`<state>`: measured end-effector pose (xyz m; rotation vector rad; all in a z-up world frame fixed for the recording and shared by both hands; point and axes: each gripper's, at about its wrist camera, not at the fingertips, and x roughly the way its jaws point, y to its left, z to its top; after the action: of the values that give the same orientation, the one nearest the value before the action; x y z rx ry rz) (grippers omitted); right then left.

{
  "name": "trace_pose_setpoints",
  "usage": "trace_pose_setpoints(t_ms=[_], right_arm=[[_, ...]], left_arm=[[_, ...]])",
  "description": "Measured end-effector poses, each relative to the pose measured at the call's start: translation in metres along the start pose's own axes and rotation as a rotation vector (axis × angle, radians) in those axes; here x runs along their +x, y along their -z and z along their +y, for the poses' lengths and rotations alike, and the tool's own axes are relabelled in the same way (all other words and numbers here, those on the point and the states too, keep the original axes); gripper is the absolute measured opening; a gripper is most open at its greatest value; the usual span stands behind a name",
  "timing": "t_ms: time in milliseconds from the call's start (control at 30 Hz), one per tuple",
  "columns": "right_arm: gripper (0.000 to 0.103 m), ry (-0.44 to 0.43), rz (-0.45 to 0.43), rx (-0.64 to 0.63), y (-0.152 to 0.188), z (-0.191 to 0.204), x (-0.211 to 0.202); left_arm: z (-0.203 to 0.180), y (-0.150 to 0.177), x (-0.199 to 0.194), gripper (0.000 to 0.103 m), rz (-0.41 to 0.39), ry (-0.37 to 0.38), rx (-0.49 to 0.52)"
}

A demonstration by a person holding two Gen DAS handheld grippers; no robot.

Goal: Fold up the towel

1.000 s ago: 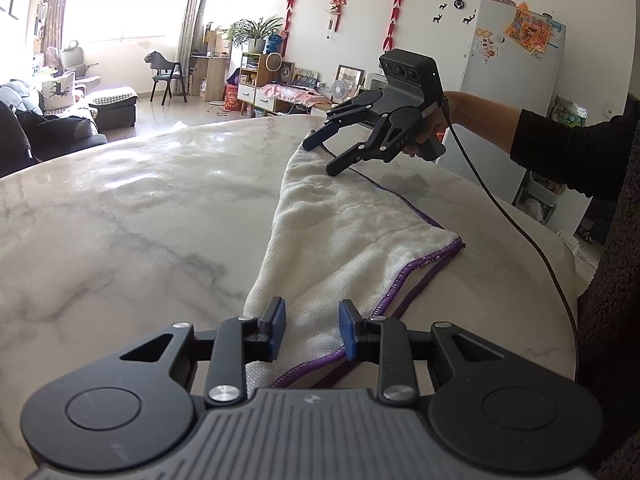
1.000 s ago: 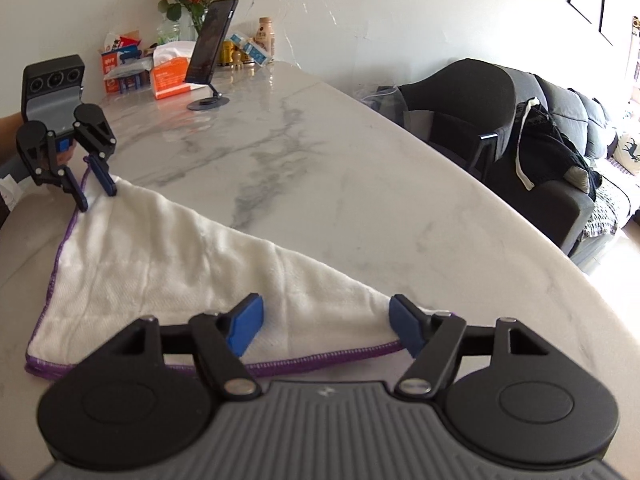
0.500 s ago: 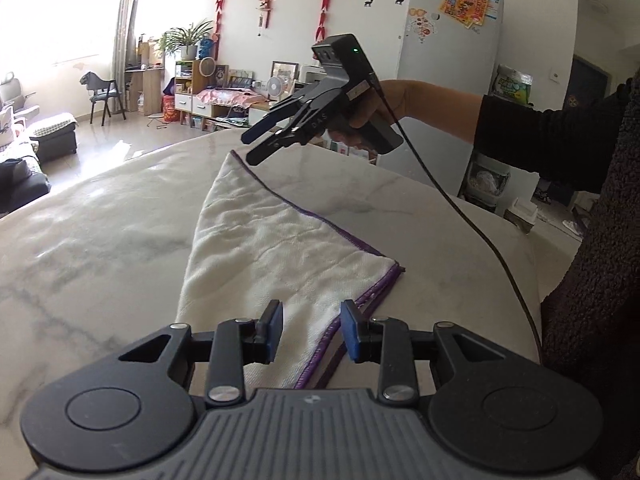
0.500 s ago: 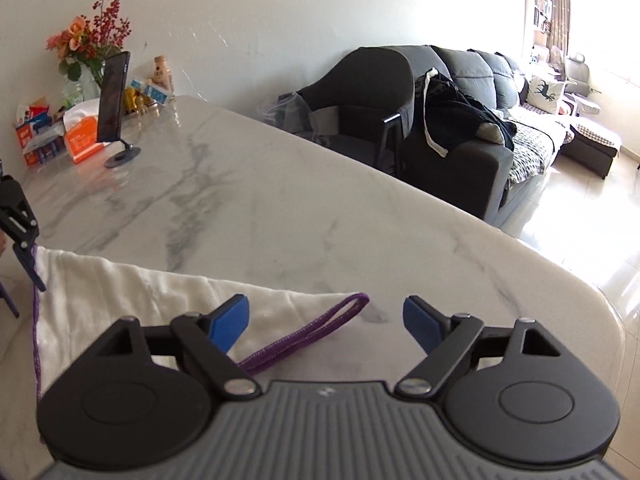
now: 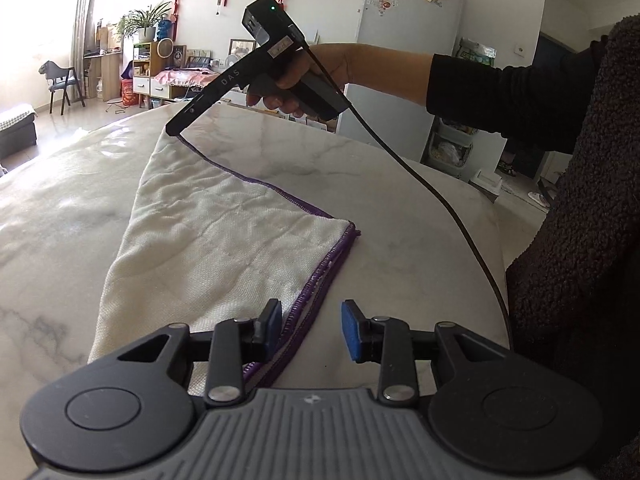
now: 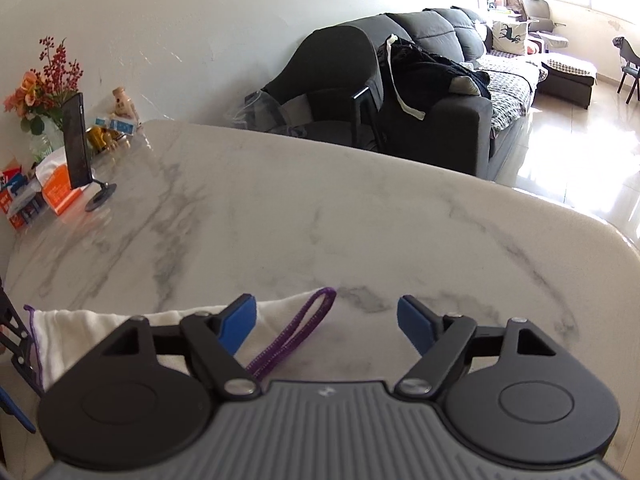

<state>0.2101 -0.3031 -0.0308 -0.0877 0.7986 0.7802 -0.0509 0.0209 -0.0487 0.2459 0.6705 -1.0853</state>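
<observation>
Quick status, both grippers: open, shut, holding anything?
Left gripper: open, holding nothing, over the towel's near edge.
Right gripper: open, holding nothing, above the towel's far corner.

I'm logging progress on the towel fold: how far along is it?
Done: the white towel lies doubled on the marble table, purple hems stacked. In hand: the right hand-held gripper is at its far corner, the left hand-held gripper open over the near hem. Left: probably another fold; neither grips the towel yet.

Home living room; sofa [image 6: 448, 92], fridge [image 5: 412, 40].
</observation>
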Motion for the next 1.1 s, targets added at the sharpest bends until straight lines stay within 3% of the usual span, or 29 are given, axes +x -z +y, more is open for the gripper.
trace_pose_setpoints(t_ms=[67, 133, 167, 200, 233, 333, 667, 867, 1100], right_arm=[[0.061, -0.002, 0.005, 0.004, -0.001, 0.003, 0.005], [0.037, -0.007, 0.005, 0.014, -0.001, 0.005, 0.007], [0.030, -0.009, 0.004, 0.019, -0.001, 0.006, 0.008], [0.015, -0.011, 0.003, 0.023, -0.001, 0.007, 0.009], [0.011, -0.013, 0.002, 0.028, -0.001, 0.008, 0.009], [0.010, -0.013, -0.015, -0.004, -0.002, 0.021, 0.002], [0.010, -0.013, -0.076, -0.124, -0.004, 0.064, -0.026], [0.010, -0.014, -0.072, -0.223, 0.002, 0.096, -0.032], [0.010, -0.013, -0.027, -0.378, 0.013, 0.135, -0.032]], left_arm=[[-0.002, -0.001, 0.000, 0.034, -0.001, -0.008, -0.005], [-0.003, -0.002, -0.002, 0.034, -0.003, -0.020, -0.010], [-0.002, -0.004, -0.003, 0.035, -0.004, -0.029, -0.016], [-0.002, -0.005, -0.003, 0.036, -0.004, -0.038, -0.022], [-0.001, -0.006, -0.004, 0.040, -0.005, -0.047, -0.029], [0.005, -0.012, -0.007, 0.049, -0.011, -0.091, -0.071], [0.045, -0.032, -0.007, 0.049, -0.024, -0.112, -0.356], [0.059, -0.047, -0.003, 0.055, 0.001, -0.162, -0.465], [0.085, -0.063, -0.012, 0.056, -0.098, -0.079, -0.626]])
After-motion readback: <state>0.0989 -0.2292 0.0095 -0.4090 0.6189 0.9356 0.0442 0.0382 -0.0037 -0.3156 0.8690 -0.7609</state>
